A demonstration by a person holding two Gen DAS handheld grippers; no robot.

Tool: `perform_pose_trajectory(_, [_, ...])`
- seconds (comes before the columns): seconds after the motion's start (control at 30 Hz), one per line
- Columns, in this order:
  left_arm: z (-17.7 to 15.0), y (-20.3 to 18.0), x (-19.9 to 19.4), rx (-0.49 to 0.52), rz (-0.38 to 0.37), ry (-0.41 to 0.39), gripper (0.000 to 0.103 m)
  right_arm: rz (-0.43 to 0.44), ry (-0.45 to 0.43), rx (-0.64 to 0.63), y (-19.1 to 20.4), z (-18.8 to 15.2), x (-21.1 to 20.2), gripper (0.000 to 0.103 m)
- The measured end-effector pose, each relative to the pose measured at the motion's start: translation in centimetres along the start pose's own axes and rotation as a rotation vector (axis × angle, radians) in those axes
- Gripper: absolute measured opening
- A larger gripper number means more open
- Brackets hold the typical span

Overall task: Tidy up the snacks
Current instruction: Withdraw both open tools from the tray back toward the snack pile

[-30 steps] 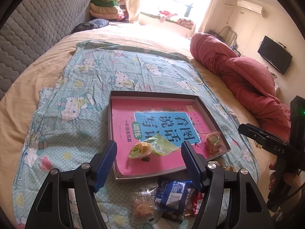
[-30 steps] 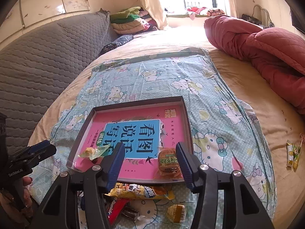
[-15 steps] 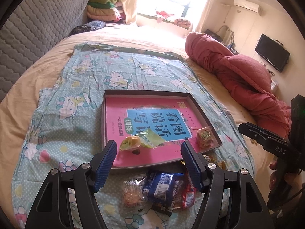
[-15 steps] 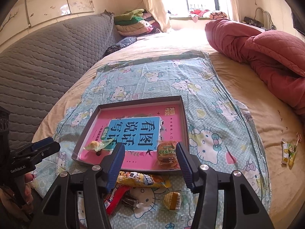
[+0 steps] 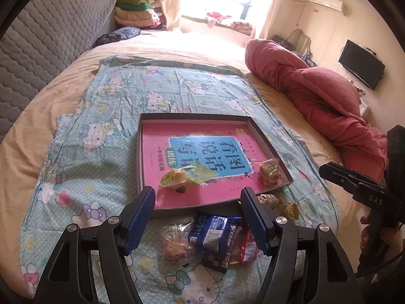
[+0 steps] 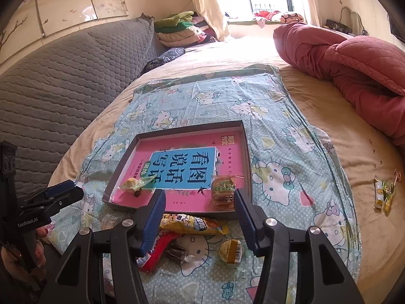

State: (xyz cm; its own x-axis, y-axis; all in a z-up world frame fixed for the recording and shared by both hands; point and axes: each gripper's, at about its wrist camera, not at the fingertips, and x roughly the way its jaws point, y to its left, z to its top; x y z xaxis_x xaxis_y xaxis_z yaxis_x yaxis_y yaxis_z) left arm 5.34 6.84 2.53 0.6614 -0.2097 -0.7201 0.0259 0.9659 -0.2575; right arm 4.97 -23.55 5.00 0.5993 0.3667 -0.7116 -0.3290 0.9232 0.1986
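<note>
Both grippers spread wide and empty above the near heap. Left gripper point(image 5: 197, 217) over the blue pack point(image 5: 215, 235) and clear bag point(image 5: 176, 247); right gripper point(image 6: 200, 215) over the yellow pack point(image 6: 192, 225), red wrapper point(image 6: 158, 250), dark sweet point(image 6: 177, 253) and small round cake point(image 6: 230, 250). Nothing between either pair of fingers, nothing touched.

Tray point(image 5: 140, 149) flat on the cartoon cloth point(image 5: 101, 152), pink book cover lining its floor. Two snacks inside already: green wrapper point(image 5: 187, 177) by the near left edge, orange biscuit pack point(image 5: 269, 174) at the near right corner. Kept apart, probably to leave the middle free for more.

Rest of the snacks piled loose just outside the near rim, within easy reach of both tools. One yellow-green packet point(image 6: 384, 193) off alone on the bare sheet, well apart to the right. Red quilt point(image 6: 354, 65) bunched at the far side, out of the way.

Likely a pause between picks: jaws wide to straddle a packet. Most of the sorting left, judging by the heap. Blue pack lying on top of its neighbours, so probably the easiest next grab; crinkly film likely to slip if pinched at an edge.
</note>
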Motion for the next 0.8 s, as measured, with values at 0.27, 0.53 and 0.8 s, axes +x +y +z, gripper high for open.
perform_pose_trajectory(0.27, [-1.4, 1.5, 0.1, -0.017, 0.03, 0.047, 0.072, 0.03, 0.041, -0.015, 1.0, -1.6, 0.5, 0.055])
perform_pose_trajectory(0.53, [-3.4, 2.6, 0.3, -0.029, 0.057, 0.098, 0.072, 0.072, 0.091, -0.043, 2.7, -3.4, 1.4, 0.055])
perform_pose_trajectory(0.8, [-4.6, 2.7, 0.4, -0.023, 0.068, 0.134, 0.072, 0.092, 0.125, -0.084, 4.0, -4.5, 2.0, 0.055])
